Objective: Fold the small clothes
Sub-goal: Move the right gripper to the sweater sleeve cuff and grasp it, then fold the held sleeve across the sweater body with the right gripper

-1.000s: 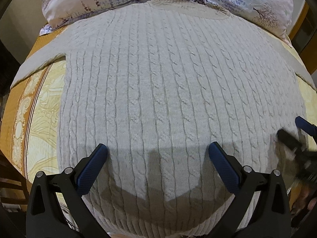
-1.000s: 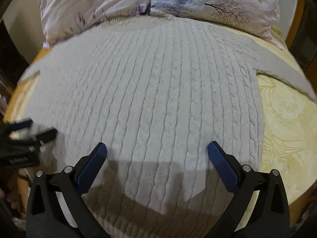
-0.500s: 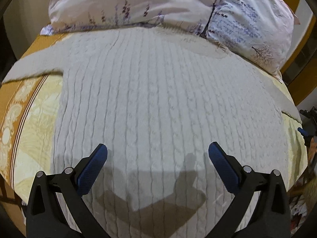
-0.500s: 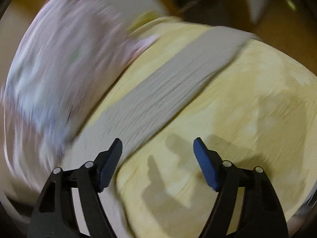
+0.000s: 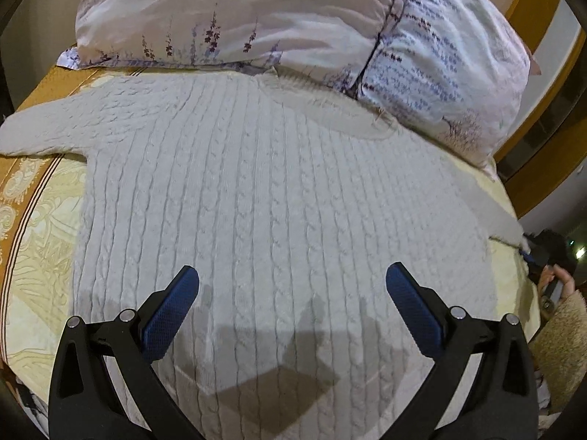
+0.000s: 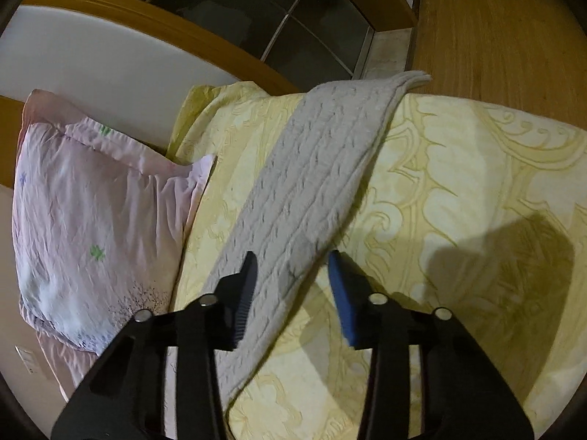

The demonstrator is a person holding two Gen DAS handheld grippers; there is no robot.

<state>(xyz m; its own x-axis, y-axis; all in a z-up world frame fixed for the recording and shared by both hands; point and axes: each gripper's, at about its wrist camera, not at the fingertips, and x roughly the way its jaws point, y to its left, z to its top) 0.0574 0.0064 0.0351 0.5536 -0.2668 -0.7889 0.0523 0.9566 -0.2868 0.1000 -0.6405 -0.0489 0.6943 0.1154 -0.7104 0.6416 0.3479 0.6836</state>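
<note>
The sweater (image 5: 279,198) lies flat and face up on the bed (image 5: 33,256), on top of the yellow bedspread (image 6: 458,190). Its neck is up by the pillows (image 5: 256,14). It is spread out wide so that every part can be reached and folded over neatly.

One sleeve (image 5: 55,124) sticks out to the side. The other sleeve (image 6: 315,176) runs across the bedspread, and its cuff hangs a little over the edge of the bed.

The left tongs (image 5: 292,306) hang over the lower part of the sweater. They are wide open and hold nothing. I think they wait there, ready to press or pick up the body.

The right tongs (image 6: 291,286) sit around that far sleeve, one finger on each side of it. They are partly open, with the knit lying between them, and I cannot tell if they pinch it yet. I think they are there to grab the sleeve and lay it across the body, which would be the first fold.
</note>
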